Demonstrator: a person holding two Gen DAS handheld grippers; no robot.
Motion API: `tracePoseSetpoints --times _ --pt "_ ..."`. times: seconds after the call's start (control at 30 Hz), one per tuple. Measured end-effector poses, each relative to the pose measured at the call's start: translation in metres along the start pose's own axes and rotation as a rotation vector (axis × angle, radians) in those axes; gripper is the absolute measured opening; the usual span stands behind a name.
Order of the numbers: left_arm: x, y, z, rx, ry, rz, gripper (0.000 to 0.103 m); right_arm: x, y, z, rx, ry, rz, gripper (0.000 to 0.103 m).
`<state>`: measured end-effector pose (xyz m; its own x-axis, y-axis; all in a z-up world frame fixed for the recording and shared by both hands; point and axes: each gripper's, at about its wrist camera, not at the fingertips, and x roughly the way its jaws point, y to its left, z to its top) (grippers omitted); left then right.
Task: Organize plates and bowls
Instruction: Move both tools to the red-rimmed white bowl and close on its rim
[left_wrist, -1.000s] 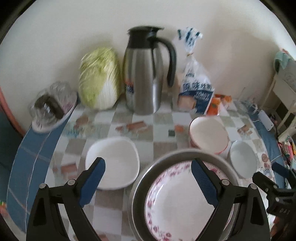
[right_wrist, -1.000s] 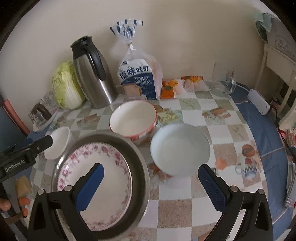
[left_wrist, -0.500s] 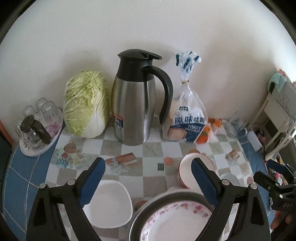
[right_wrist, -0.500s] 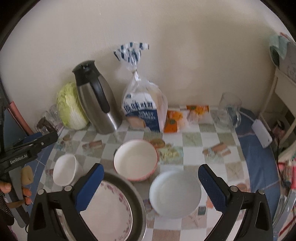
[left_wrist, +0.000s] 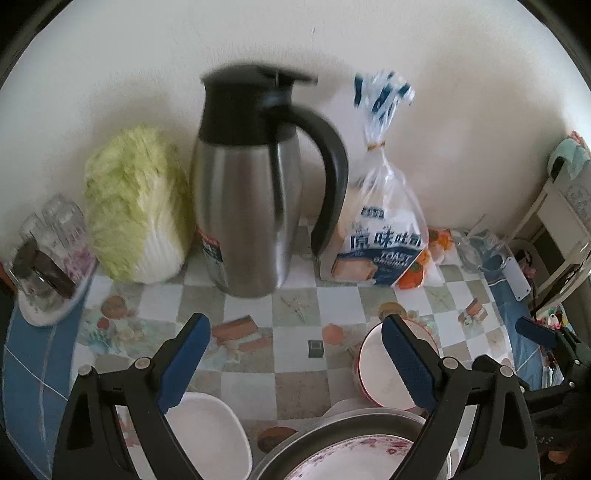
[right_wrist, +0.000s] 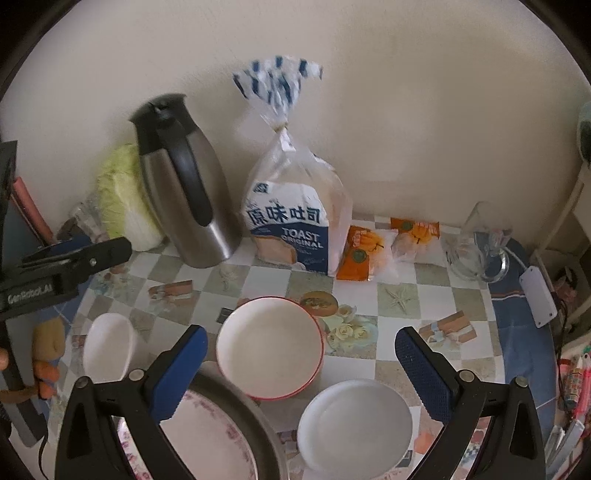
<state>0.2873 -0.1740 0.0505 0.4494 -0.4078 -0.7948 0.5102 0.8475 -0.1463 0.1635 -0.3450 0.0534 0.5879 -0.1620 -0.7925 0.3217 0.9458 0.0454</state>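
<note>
1. Over the last second both of our grippers have lifted and pulled back from the dishes. A second ago the flowered plate filled the lower middle of both wrist views; now it sits cut off at the bottom edge, and the back of the table with the wall takes up most of each view.
2. We read this as a retreat to look things over, with no dish picked up yet, so the sorting seems barely begun.
3. The left gripper has its blue pads spread wide with nothing between them; the right gripper is equally wide and empty.
4. Plates, counted: one, the flowered plate, lying inside one grey metal basin at the near edge.
5. Bowls, counted: three. The red-rimmed bowl is just behind the basin and touches or overlaps its rim, the round white bowl is to its right, and the squarish white bowl is to the left of the basin.
6. All three bowls stand apart and unstacked.
7. Other things along the wall: one steel jug, one cabbage, one bread bag.
8. The left view is motion-blurred, so the cluster of glasses on its tray may be three or more.
</note>
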Motion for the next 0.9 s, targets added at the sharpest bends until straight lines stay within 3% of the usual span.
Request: tracePoseSetpoints --times 0.13,0.33,0.43,0.47,0.57,0.63,0.8,0.9 --pt "0.025 -0.002 -0.008 -0.032 0.05 -0.026 0.094 0.021 -0.007 -0.003 0.024 0.032 0.005 0.098" --pt "0.064 -0.016 -0.023 0.022 0.144 0.023 0.093 0.055 -0.018 -0.015 0.043 0.107 0.008 0.083" --pt "0.078 -0.021 -0.027 0.022 0.178 0.001 0.073 0.07 -0.024 -0.019 0.071 0.134 0.015 0.07" --pt "0.082 -0.024 -0.028 0.027 0.189 -0.003 0.062 0.075 -0.025 -0.02 0.073 0.144 0.016 0.065" --pt "0.092 -0.032 -0.032 0.04 0.214 -0.02 0.057 0.087 -0.026 -0.024 0.079 0.167 0.015 0.048" --pt "0.099 -0.038 -0.035 0.044 0.221 -0.043 0.051 0.094 -0.028 -0.026 0.092 0.18 0.021 0.043" --pt "0.117 -0.05 -0.043 0.067 0.264 -0.053 0.036 0.108 -0.031 -0.03 0.117 0.202 0.025 0.02" --pt "0.129 -0.054 -0.047 0.071 0.297 -0.05 0.027 0.117 -0.031 -0.034 0.117 0.219 0.034 0.014"
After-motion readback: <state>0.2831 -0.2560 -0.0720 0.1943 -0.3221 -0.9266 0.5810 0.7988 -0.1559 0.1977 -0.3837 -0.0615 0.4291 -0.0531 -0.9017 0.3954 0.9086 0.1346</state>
